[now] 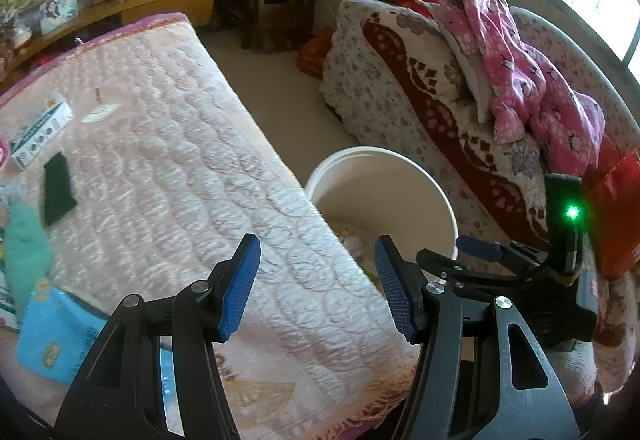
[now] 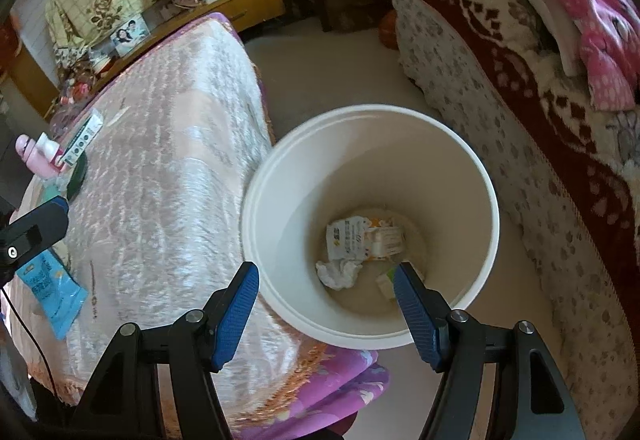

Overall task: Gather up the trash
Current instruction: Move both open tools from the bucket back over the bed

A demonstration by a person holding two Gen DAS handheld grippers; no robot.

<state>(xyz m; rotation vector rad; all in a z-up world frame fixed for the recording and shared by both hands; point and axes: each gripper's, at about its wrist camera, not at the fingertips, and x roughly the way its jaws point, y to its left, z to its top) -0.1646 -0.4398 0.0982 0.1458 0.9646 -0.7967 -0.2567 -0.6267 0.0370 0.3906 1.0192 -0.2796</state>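
Both grippers are empty with their jaws standing apart: the right gripper (image 2: 326, 314) hangs over the white bin (image 2: 486, 200) on the floor by the bed's near corner, and the left gripper (image 1: 316, 288) points across the bed (image 1: 180, 144) near its bin-side edge, nothing between its pads.

Trash already lies in the bin's bottom: a crumpled tissue (image 2: 339, 274) and a torn wrapper (image 2: 362, 238). What looks left to collect sits toward the bed's far side: a blue packet (image 1: 48, 336), a dark flat piece (image 1: 58, 192), a white-and-green box (image 1: 38, 132) and a small white scrap (image 1: 100, 115).

Risks, as I judge them:
- The bin stands tight against the bed's edge, and the quilt overhangs it; a low swing of either gripper could knock the rim and tip or shift it
- The blue packet and dark piece lie flat on soft quilting, so the jaws may pinch fabric with them, or slide off
- The pink bottle (image 2: 34, 156) near the box may not be trash; grabbing it would be a mistake
- The two grippers sit close by the bin and could collide if both move at once

Hard to make out: the left view is blurred at its left margin, so a teal thing (image 1: 26, 240) there cannot be identified. The bin's near wall hides part of its floor, and a pale piece behind the right pad (image 2: 416, 316) is cut off. No hand shows in either view
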